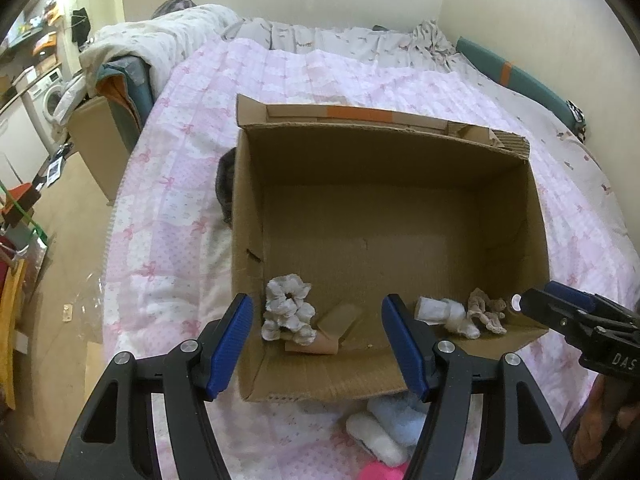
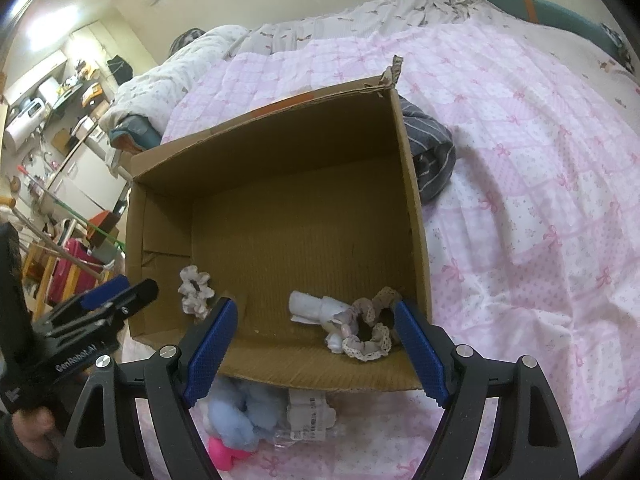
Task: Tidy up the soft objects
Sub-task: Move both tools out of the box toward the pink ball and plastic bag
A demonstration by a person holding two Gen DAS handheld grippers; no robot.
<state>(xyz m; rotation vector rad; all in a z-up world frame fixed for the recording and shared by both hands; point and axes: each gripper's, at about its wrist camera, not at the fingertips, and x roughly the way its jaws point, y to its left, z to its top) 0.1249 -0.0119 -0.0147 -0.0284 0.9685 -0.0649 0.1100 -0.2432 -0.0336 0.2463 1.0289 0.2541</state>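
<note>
An open cardboard box sits on the pink quilted bed. On its floor near the front wall lie a grey-white flowered scrunchie, a white rolled cloth and a beige lace scrunchie. My left gripper hovers open over the box's front left, nothing between its fingers. My right gripper stands open above the front right corner. The beige scrunchie lies loose beside its right finger.
In front of the box on the quilt lie a pale blue fluffy item, a pink object and a labelled plastic packet. A dark striped garment lies by the box's right side. The bed's left edge drops to a cluttered floor.
</note>
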